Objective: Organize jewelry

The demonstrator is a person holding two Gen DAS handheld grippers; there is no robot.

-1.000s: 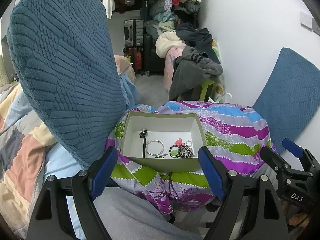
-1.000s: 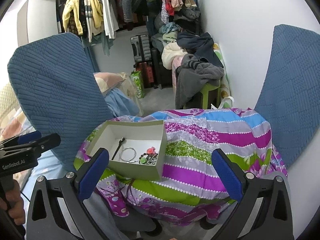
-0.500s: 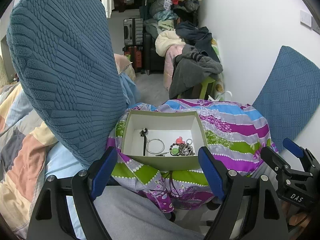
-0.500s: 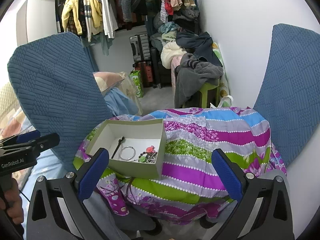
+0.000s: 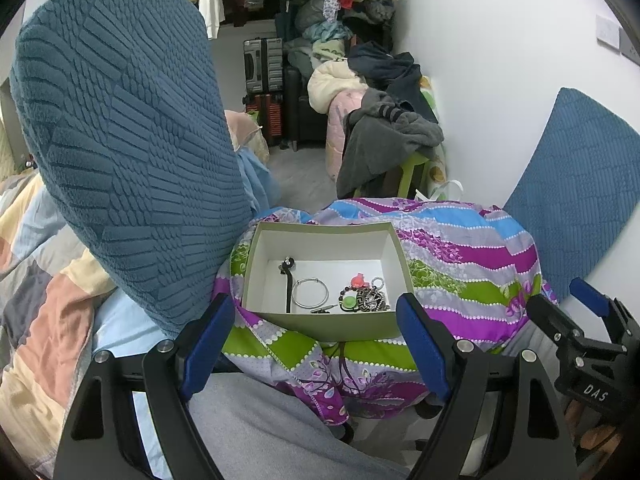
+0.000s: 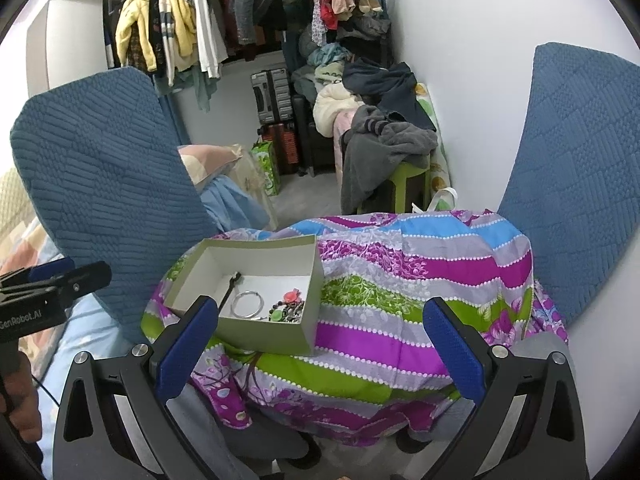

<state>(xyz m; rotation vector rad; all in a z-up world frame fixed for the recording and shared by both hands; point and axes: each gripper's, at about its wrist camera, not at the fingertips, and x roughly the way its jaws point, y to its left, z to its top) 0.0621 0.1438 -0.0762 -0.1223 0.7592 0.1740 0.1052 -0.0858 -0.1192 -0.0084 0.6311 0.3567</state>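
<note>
Cardboard box [image 5: 320,322] holds a metal bangle [image 5: 310,293] and beaded tangle [image 5: 365,299].

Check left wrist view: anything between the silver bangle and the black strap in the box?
Nothing. In the left wrist view the silver bangle lies just right of the black strap, with only bare white floor of the box between them.

Even, bright indoor light; soft shadows; sharp focus; strong fisheye bending, black vignette at corners.
</note>
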